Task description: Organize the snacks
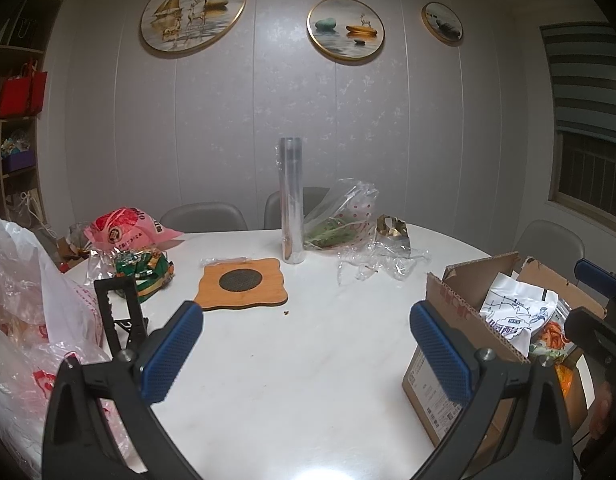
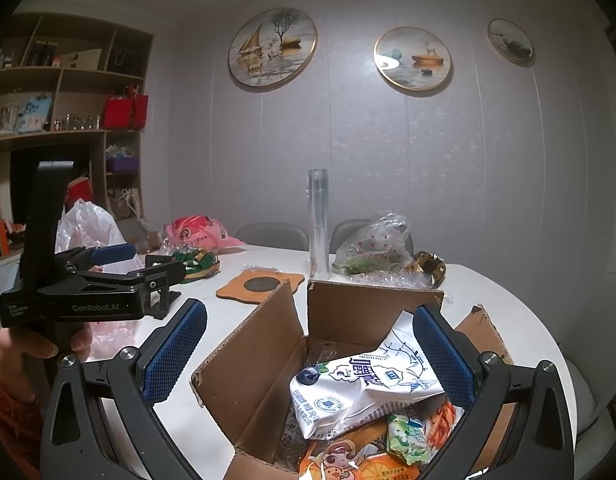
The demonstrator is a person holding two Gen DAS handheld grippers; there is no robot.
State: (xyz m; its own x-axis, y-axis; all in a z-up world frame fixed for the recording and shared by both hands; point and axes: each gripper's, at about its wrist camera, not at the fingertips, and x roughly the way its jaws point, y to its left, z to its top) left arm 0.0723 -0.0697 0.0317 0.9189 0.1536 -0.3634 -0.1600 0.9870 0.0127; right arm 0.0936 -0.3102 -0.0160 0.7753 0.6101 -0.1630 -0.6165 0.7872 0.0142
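An open cardboard box (image 2: 251,364) stands on the white table (image 1: 299,360), holding a white snack bag (image 2: 360,388), an orange packet (image 2: 348,460) and a green one (image 2: 408,432). My right gripper (image 2: 308,360) hovers open just above the box with nothing between its blue pads. My left gripper (image 1: 303,348) is open over bare tabletop, left of the box (image 1: 460,312), and shows as a black tool (image 2: 107,272) in the right wrist view. A green snack bag (image 1: 145,270) lies at the far left of the table.
A wooden trivet (image 1: 243,284), a clear tall roll (image 1: 291,200), a dotted plastic bag (image 1: 344,216) and crumpled wrap (image 1: 376,260) sit toward the back. Pink and white plastic bags (image 1: 39,304) crowd the left edge. A black stand (image 1: 115,312) is near them. Chairs line the far side.
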